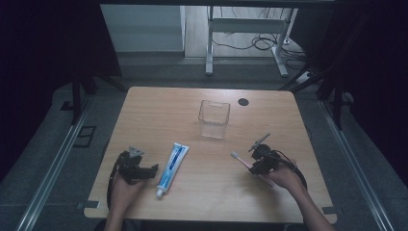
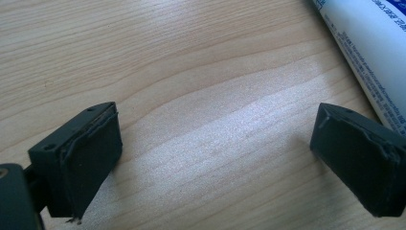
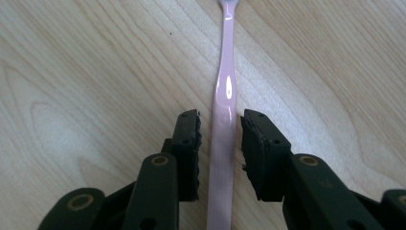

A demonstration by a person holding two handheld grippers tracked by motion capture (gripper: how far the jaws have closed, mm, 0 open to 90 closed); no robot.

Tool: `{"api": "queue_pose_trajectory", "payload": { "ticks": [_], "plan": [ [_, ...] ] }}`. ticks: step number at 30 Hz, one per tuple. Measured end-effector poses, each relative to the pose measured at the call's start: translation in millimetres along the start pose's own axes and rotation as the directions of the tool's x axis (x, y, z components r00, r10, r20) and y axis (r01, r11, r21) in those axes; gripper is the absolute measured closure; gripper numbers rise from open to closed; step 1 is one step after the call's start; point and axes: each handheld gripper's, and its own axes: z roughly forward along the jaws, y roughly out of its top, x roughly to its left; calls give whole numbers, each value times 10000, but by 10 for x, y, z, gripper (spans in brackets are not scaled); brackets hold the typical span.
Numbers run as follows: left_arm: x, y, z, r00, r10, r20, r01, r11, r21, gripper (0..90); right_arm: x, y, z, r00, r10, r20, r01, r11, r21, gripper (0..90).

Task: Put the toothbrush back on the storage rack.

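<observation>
My claws low over the desk [image 1: 207, 192]

Toothpaste tube [image 1: 172, 166] lies near-left, just right of my released left claw [image 1: 150, 169]; the pink toothbrush [image 3: 224, 115] lies flat at right, its handle between my right claw's [image 3: 221, 143] jaws, small gaps either side, not clenched.

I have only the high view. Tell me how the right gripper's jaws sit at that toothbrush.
Observer: The right gripper straddles the pink toothbrush handle, with a thin gap on each side; the pads are not pressing.
Operator: Now report the left gripper.
Observer: The left gripper is wide open over bare table, nothing between its jaws.
Operator: Say where the toothpaste lies for it.
Observer: The toothpaste tube lies just beyond one jaw; I cannot tell if they touch.
</observation>
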Motion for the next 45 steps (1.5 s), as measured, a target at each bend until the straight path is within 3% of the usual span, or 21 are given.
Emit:
{"api": "queue_pose_trajectory", "payload": {
  "ticks": [13, 21, 30, 45],
  "plan": [
    [0, 1, 1, 10000, -2, 1, 2, 10000, -2, 38, 31, 287, 104, 9988, -342, 349, 290, 9900, 1378, 734],
    [0, 2, 0, 10000, 5, -5, -5, 10000, 16, 38, 27, 361, 126, 9996, -150, 234, 104, 9826, 1855, 779],
    [0, 2, 0, 10000, 3, -3, -3, 10000, 14, 38, 28, 338, 102, 9997, -106, 234, 66, 9859, 1672, 783],
    [-1, 2, 0, 10000, -4, 2, 4, 10000, 12, 38, 5, 402, -183, 9995, -235, 225, 219, 9974, 683, 782]
  ]
}}
